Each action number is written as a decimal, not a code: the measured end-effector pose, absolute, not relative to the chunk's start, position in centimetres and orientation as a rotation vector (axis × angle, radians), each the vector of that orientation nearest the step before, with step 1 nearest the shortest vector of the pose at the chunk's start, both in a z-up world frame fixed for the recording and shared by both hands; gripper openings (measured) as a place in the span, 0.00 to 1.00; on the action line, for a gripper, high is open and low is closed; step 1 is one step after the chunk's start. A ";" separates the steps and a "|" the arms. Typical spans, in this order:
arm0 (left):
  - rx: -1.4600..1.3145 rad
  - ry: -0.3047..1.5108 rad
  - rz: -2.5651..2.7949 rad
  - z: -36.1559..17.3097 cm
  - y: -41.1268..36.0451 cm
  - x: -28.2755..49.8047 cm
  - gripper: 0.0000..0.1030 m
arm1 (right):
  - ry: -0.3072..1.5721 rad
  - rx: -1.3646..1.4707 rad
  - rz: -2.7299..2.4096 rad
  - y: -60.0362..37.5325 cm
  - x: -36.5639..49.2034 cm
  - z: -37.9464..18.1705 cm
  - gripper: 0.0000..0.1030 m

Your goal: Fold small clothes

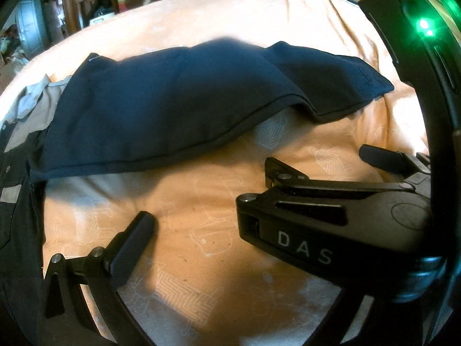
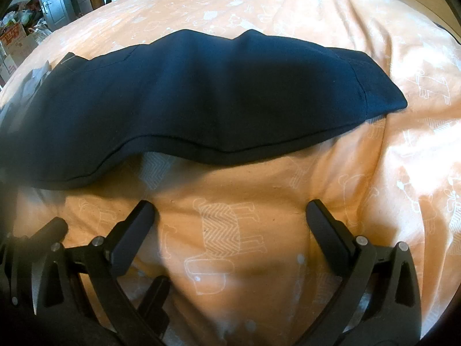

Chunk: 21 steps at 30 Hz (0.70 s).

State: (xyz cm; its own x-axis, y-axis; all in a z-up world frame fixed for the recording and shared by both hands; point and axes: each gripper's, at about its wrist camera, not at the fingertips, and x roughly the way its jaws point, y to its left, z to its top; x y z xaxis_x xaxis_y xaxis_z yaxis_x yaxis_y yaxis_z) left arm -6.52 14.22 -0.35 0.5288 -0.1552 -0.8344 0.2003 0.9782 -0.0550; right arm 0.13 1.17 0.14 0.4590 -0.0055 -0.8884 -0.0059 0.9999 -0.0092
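Two wrist views of one moment. Left wrist view: the navy garment (image 1: 184,109) lies folded into a long band across the orange printed bedcover (image 1: 201,230), its doubled hem facing the camera. A grey-and-black garment (image 1: 20,132) sits at its left end, partly beneath it. The left gripper (image 1: 245,230) shows only one finger (image 1: 132,245) clearly; the right gripper (image 1: 319,167) crosses in front with its fingers spread, holding nothing — whether the left one is open cannot be told here. Right wrist view: the right gripper (image 2: 230,216) hovers over bare bedcover (image 2: 403,173), fingers (image 2: 328,227) wide apart and empty, just short of the navy garment (image 2: 201,95).
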 end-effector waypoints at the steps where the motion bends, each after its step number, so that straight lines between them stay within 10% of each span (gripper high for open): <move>1: 0.050 0.991 -0.212 -0.3 14.2 -6.5 1.00 | 1.094 -0.011 0.000 1.2 0.1 0.1 1.00; 21: 0.048 0.989 -0.213 -0.5 14.0 -6.6 1.00 | 1.098 -0.012 0.000 1.2 0.1 0.2 1.00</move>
